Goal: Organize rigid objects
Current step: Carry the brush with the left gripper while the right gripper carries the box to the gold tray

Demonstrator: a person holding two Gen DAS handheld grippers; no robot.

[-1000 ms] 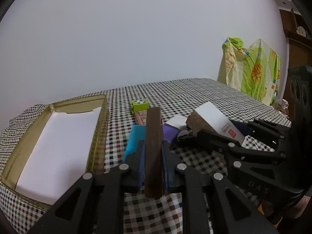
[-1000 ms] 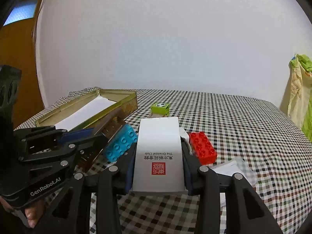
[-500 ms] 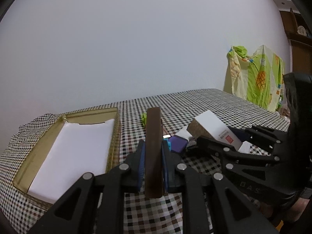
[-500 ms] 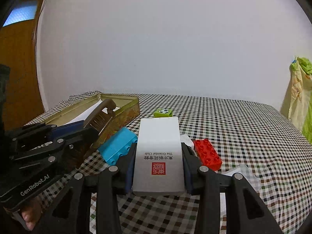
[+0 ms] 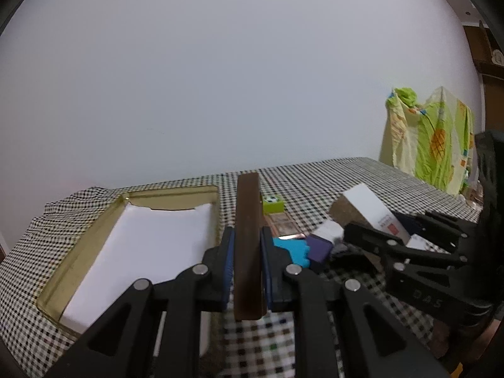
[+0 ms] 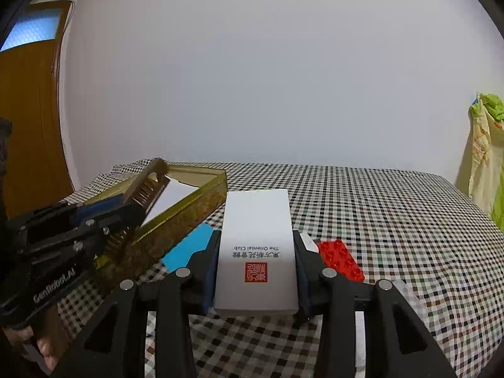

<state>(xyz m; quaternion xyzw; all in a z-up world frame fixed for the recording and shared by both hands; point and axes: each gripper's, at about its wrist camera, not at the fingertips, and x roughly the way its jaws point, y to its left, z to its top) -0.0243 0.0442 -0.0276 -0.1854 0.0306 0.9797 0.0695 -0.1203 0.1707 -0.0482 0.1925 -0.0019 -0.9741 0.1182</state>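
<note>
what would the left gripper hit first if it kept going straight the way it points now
Probably the small green block, just right of the brown wooden comb that the left gripper clamps; depth is unclear, so it might pass over it.

We see tin tray [image 5: 94, 236] at left of frame on checked tablecloth [image 5: 330, 176], paper sheet [image 5: 151, 245] inside. Right of tray we find small cube [image 5: 273, 204], toy bricks [image 5: 291, 250] nearer us. Draped cloth [image 5: 431, 145] far right, behind table.
</note>
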